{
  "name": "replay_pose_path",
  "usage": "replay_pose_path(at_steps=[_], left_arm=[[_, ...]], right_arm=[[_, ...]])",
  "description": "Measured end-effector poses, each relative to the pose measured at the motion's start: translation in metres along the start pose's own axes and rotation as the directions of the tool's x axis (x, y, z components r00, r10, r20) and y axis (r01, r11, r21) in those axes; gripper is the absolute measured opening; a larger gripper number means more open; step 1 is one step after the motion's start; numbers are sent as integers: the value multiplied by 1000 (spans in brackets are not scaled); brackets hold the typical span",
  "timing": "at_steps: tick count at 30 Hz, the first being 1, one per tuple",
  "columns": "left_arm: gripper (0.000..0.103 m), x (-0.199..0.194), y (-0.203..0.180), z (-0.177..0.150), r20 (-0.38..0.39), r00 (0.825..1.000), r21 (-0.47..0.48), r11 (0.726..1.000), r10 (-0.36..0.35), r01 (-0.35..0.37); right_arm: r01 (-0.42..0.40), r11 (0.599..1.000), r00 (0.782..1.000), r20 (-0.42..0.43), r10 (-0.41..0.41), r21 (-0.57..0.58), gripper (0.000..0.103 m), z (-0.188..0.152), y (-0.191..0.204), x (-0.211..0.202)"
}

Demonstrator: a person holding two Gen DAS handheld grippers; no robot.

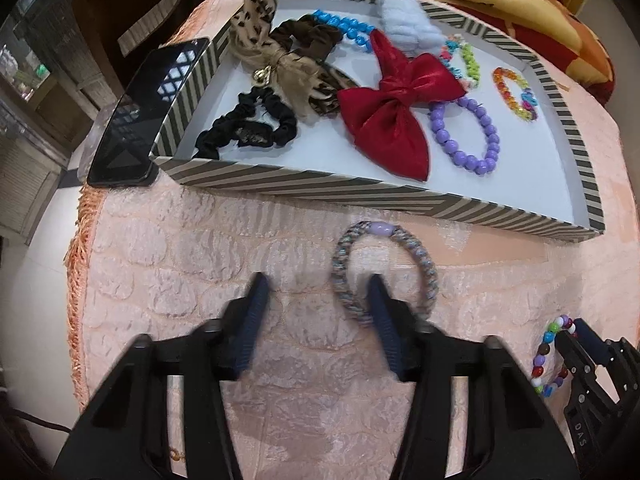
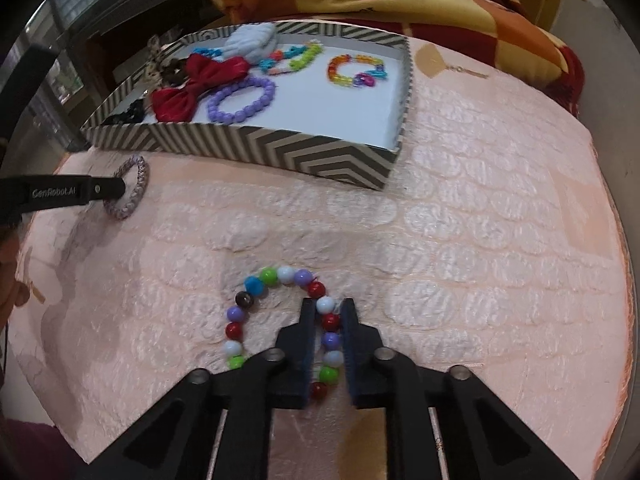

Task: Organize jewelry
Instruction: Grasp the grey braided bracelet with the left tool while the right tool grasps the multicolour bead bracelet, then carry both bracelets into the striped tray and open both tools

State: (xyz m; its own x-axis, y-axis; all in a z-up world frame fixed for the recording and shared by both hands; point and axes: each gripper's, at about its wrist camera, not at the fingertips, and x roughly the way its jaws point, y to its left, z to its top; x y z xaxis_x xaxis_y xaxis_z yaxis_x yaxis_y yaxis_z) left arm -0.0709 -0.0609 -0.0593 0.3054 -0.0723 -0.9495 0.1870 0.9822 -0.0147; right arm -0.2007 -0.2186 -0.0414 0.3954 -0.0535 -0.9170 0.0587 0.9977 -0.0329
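Observation:
A grey-lilac braided bracelet [image 1: 386, 270] with a lilac bead lies on the pink cloth just in front of the striped tray [image 1: 360, 190]. My left gripper [image 1: 318, 284] is open over it, its right finger [image 1: 380, 304] down inside the ring; it also shows in the right wrist view [image 2: 116, 188]. A multicolour bead bracelet [image 2: 256, 292] lies on the cloth nearer me. My right gripper [image 2: 328, 306] is shut on its right side, beads pinched between the fingers. The tray [image 2: 248, 146] holds a red bow [image 1: 394, 114], a purple bead bracelet [image 1: 468, 136], scrunchies and other bracelets.
A black phone [image 1: 148, 112] lies against the tray's left wall. A red and yellow blanket [image 2: 440, 12] lies behind the tray. The pink quilted cloth [image 2: 460, 248] covers the round surface, with its fringed edge [image 1: 74, 264] at the left.

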Motion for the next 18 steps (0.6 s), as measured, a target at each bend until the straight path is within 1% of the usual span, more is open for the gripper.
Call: replay_pose_path(at_steps=[2, 3, 5, 8, 13, 18], left_arm=[[15, -2, -1, -1, 5, 1000, 22, 1000, -16, 16], [10, -2, -1, -1, 6, 1000, 30, 999, -21, 21], [6, -5, 3, -2, -2, 998, 29, 998, -57, 57], [6, -15, 10, -3, -5, 994, 15, 994, -109, 109], [6, -50, 15, -6, 26, 984, 63, 983, -177, 175], [6, -82, 12, 4, 60, 971, 93, 970, -231, 225]], right_arm=[[-38, 999, 999, 4, 38, 20, 9, -1, -2, -3], [-52, 998, 999, 8, 52, 32, 9, -1, -3, -5], [-79, 996, 997, 26, 78, 52, 9, -1, -7, -14], [-112, 991, 993, 51, 108, 72, 9, 0, -10, -28], [-138, 988, 986, 100, 131, 74, 9, 9, -13, -56], [-146, 987, 977, 166, 133, 64, 9, 29, -15, -81]])
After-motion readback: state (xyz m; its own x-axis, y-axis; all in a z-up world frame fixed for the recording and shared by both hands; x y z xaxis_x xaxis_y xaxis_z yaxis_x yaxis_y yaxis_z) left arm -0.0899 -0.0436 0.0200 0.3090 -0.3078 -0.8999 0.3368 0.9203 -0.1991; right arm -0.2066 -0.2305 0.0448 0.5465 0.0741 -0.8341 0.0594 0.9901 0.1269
